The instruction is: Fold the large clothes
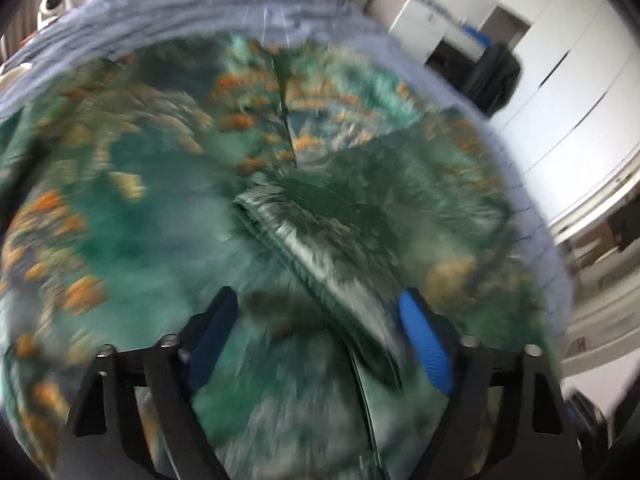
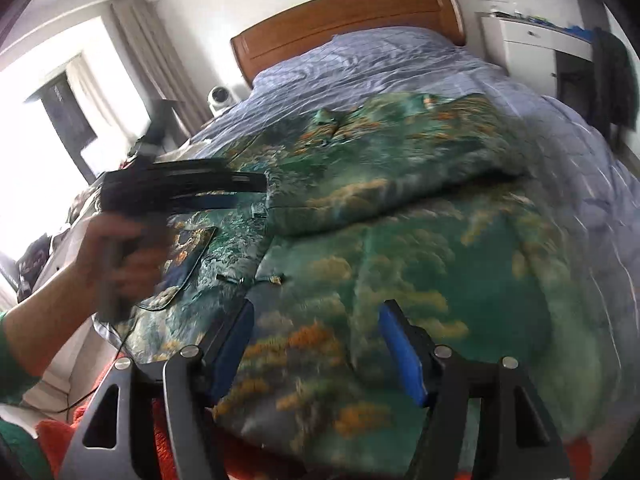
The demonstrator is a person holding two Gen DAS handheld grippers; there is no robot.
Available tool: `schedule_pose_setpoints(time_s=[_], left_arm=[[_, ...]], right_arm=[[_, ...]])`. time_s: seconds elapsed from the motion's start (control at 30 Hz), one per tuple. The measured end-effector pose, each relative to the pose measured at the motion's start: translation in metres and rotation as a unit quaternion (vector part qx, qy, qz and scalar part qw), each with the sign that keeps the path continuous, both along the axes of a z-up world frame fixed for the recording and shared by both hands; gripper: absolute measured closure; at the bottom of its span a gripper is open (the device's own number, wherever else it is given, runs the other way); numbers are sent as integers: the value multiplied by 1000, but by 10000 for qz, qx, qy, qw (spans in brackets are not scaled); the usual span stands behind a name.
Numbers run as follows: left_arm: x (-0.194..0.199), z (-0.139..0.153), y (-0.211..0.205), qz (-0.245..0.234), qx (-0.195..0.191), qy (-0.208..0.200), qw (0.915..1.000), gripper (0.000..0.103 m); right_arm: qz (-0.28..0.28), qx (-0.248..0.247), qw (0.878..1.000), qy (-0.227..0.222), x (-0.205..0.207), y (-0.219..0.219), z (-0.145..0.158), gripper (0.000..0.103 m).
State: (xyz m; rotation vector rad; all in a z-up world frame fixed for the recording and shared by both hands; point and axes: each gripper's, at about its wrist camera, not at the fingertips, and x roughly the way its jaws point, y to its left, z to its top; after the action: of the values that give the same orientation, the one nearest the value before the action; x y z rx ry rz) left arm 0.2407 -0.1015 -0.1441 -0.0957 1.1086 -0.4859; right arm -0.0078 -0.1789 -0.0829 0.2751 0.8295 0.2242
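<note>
1. Bedroom: a bed with a wooden headboard and lilac quilt carries the green printed garment.
2. Left gripper hovers spread wide, holding nothing; a folded sleeve runs ahead between its fingers.
3. Right gripper is likewise released; the garment lies directly beneath and ahead.
4. White cabinets stand to the right.

A home bedroom: bed with wooden headboard, curtained window, white cupboards.
</note>
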Motion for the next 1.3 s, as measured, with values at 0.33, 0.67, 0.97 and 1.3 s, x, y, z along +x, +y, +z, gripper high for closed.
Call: schedule_pose_setpoints(time_s=[0.33,0.67,0.97,1.3], left_arm=[[18,63,-20,-218,422,-1214,9915,95],[91,1,45,757,447,-610,9943,94],[75,-37,58,828,220,-890,9923,87],[80,-44,65,899,-94,-940,9915,86]], right_arm=[[-475,52,9984,-291,-20,-22,11,36],[-797,-393,9942,-609,87,-84,41,36],[-691,-532,9939,-676,255,-114,34,36],[-671,-985,9903,716,344,-109,-88,38]])
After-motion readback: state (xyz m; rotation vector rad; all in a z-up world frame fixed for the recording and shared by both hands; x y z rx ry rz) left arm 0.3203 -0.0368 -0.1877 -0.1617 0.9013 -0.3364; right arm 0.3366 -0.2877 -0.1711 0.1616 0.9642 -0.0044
